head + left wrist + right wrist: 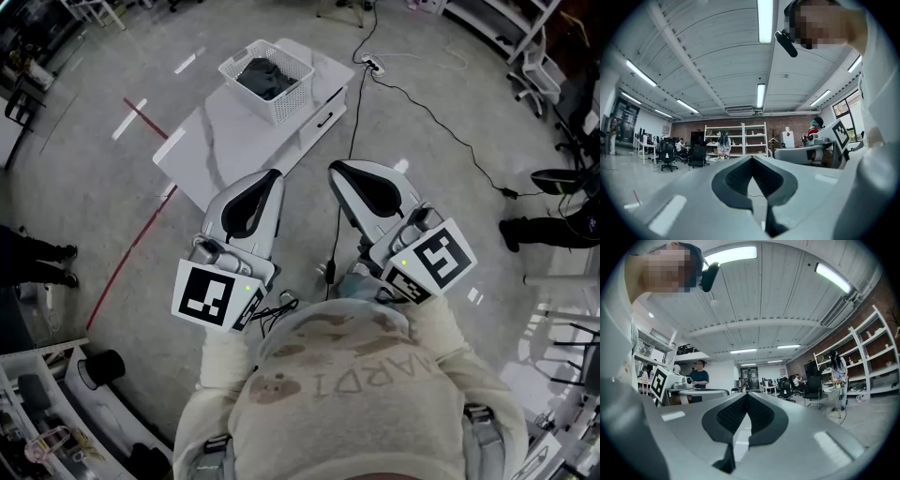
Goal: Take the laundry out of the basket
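Both tools are shut with nothing between the jaws, the left tool and right tool held level side by side at the person's chest. The dark laundry lies in the white basket at the far end of the tabletop, well apart from them. The reach has not yet begun. Next, a tool must go forward, open, and drop over the basket's rim. Open floor lies ahead, but a cable runs beside the tabletop's right edge.
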